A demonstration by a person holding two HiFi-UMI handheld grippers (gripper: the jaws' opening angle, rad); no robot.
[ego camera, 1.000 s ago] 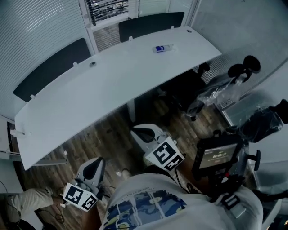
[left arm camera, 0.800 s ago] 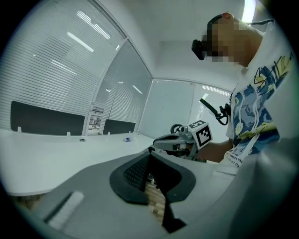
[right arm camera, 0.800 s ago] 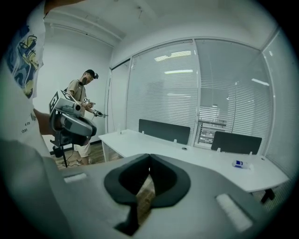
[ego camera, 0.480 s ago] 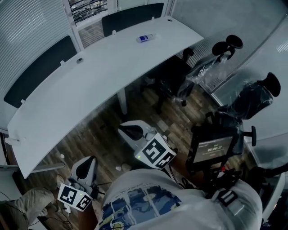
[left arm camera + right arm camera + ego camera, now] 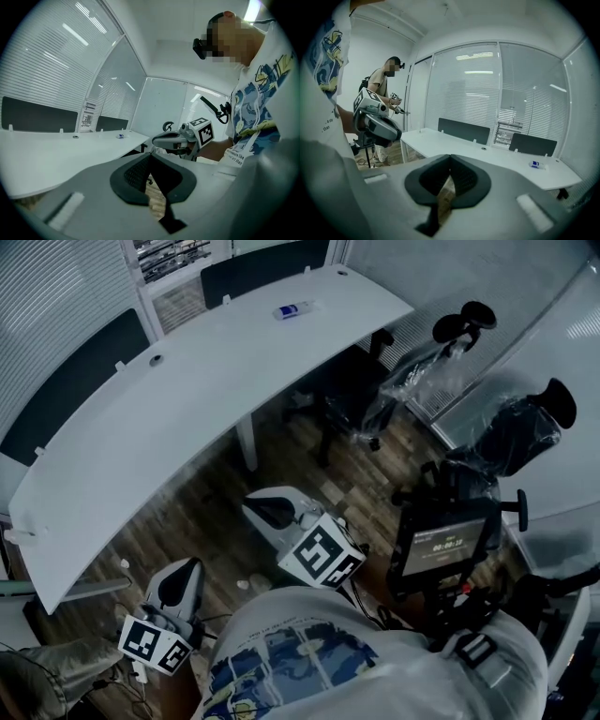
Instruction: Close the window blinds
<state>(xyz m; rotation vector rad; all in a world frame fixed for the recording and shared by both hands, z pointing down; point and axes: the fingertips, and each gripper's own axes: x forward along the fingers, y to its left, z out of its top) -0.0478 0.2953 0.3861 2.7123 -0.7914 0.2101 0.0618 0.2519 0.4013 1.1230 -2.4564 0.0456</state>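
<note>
Two grippers are hanging low over the wood floor (image 5: 202, 512), on the near side of the long white desk (image 5: 187, 399). The left gripper (image 5: 184, 570) and the right gripper (image 5: 259, 508) are both showing jaws pressed together, with nothing between them. The window blinds (image 5: 52, 306) are lining the glass wall beyond the desk's far edge, well apart from both grippers. The desk's curved near edge is running across between them, open floor is lying before it, and plastic-wrapped chairs (image 5: 427, 381) are crowding the right side.

Head view overhead, gripper views low, all sharing desk (image 5: 187, 399)
</note>
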